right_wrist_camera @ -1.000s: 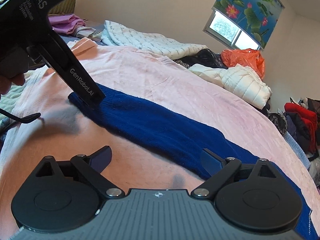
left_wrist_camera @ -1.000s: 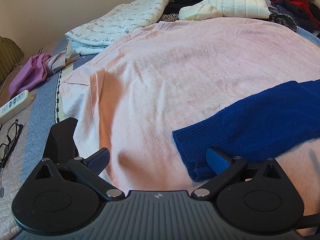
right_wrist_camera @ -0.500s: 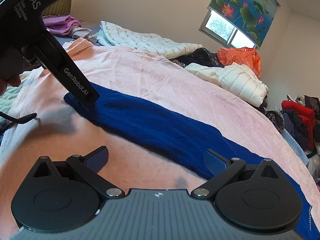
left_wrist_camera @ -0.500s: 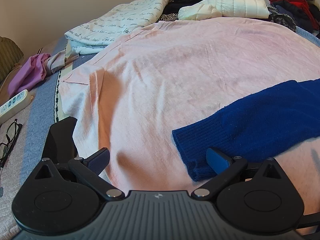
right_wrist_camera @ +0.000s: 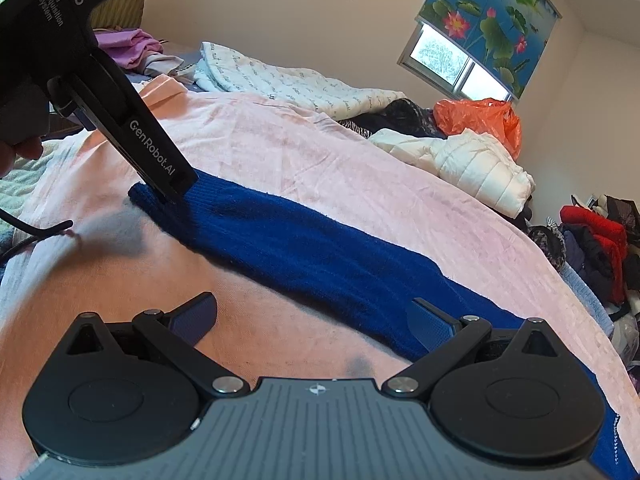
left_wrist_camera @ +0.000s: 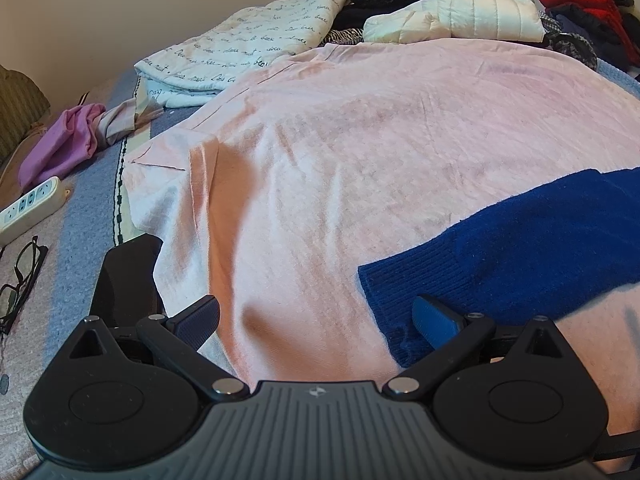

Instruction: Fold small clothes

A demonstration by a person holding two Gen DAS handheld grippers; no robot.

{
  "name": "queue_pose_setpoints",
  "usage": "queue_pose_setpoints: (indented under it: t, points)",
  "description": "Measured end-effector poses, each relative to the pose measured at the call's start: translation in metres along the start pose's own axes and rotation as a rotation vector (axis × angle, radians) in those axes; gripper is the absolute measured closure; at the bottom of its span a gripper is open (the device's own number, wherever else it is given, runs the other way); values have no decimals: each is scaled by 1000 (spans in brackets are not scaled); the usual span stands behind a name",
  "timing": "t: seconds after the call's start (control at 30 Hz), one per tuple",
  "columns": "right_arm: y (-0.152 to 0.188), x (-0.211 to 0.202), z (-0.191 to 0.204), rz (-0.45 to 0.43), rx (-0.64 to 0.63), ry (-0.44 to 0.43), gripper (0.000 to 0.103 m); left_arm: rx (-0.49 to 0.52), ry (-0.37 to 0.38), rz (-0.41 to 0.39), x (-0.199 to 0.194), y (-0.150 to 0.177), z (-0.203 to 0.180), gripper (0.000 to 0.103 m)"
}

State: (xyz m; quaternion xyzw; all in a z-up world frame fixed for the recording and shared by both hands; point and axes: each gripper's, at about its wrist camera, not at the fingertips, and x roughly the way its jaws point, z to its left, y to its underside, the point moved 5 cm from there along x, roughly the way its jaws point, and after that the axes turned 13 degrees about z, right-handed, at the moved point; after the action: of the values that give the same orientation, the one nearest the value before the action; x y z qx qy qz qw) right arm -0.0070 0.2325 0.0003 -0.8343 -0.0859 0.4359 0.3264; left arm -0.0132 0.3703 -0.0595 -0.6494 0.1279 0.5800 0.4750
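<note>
Left gripper [left_wrist_camera: 316, 320]: we saw its jaws spread wide and low over the bed, closed on nothing; 1 blue pad rested on the ribbed cuff, the other lay over the pink sheet.
Right gripper [right_wrist_camera: 312, 320]: we found it wide apart too, gripping nothing, with its right pad over the blue knit and its left pad above bare pink cloth.
Blue sweater [right_wrist_camera: 304, 248]: we saw it lying flat across the pink sheet as a long band (only part of it was in view), its ribbed cuff [left_wrist_camera: 404, 292] at the end nearest the left gripper.
Contact: in the right wrist view, we saw the tip of the left gripper [right_wrist_camera: 168, 184] touching the cuff end; whether it pressed the cloth we could not tell.
Pink sheet [left_wrist_camera: 360, 152]: we saw it spread over the bed, with soft creases near its left edge.
Bed clutter: we noted a script-printed quilt [left_wrist_camera: 248, 48], a white puffer jacket [left_wrist_camera: 464, 16], an orange bag [right_wrist_camera: 480, 116] and red clothes [right_wrist_camera: 592, 224] at the far side.
Left margin: we saw a purple garment [left_wrist_camera: 64, 148], a power strip [left_wrist_camera: 28, 208] and a pair of glasses [left_wrist_camera: 20, 280] lying well apart from the sweater.
Window: we saw a lotus-print blind [right_wrist_camera: 492, 16] half lowered over it.
</note>
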Motion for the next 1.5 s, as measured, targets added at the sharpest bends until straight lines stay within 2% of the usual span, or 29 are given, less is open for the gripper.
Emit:
queue_pose_setpoints:
  t: [0.27,0.47,0.7,0.77,0.83,1.03,1.17,1.23,1.5]
  points:
    - [-6,-2,15,-38,-102,92,1,-19,-5,2,1,-2,9,0]
    - [-15,3,20,-42,-129,84,3,-38,-3,6,3,-4,16,0]
    - [-36,8,45,-62,-197,76,14,-52,-3,14,4,-5,23,0]
    - [-43,11,53,-63,-215,71,19,-58,2,19,4,-5,25,0]
    - [-48,12,64,-65,-253,52,34,-62,5,26,5,-5,27,0]
    - [-52,12,85,-80,-349,60,57,-87,15,33,7,-6,36,0]
    - [-52,12,83,-76,-329,24,65,-104,14,29,6,-8,41,0]
    - [-52,13,84,-72,-332,6,74,-110,13,29,6,-8,43,0]
    - [-54,13,99,-67,-408,18,88,-109,20,22,2,-9,42,0]
